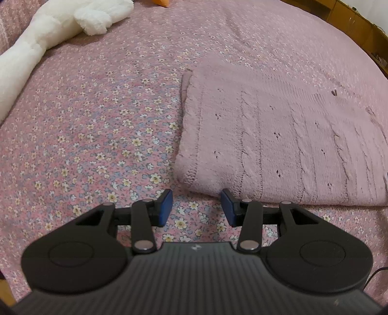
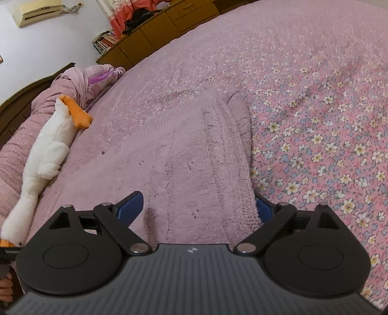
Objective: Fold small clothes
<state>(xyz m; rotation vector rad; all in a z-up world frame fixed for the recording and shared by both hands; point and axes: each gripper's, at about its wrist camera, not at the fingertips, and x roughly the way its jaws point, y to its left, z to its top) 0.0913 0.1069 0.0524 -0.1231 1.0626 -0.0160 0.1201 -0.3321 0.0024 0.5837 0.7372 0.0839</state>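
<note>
1. Nearest in the left wrist view, the left gripper point(image 1: 197, 208) hangs over the flowered bedspread point(image 1: 101, 135), its jaws partly open with only bedspread showing between the blue pads point(image 1: 166, 207); it holds nothing.
2. Just past those pads lies the near corner of the pink knitted garment point(image 1: 278, 145); the right-hand pad sits just at the garment's near hem, and I cannot tell whether it touches the knit.
3. In the right wrist view, the right gripper point(image 2: 197, 209) has its jaws spread wide, one blue pad on each side of the garment's near end point(image 2: 194, 169). The knit lies between them, but the pads do not press on it. The right-hand pad is partly hidden behind the garment's edge.
4. The garment lies flat on the bed, folded into a thick rectangle with cable ribs running along it and a doubled layer visible along its side edge point(image 1: 185, 97).
5. Farther off, at the side of the bed, a white plush duck point(image 2: 48, 155) with an orange beak lies stretched out, well apart from the garment.
6. Beyond the duck, a bunched pink quilt point(image 2: 80, 82) sits at the head of the bed.
7. Farthest away stand wooden cabinets point(image 2: 145, 41), a stack of books point(image 2: 105, 41) and a wall-mounted air conditioner point(image 2: 36, 12).
</note>
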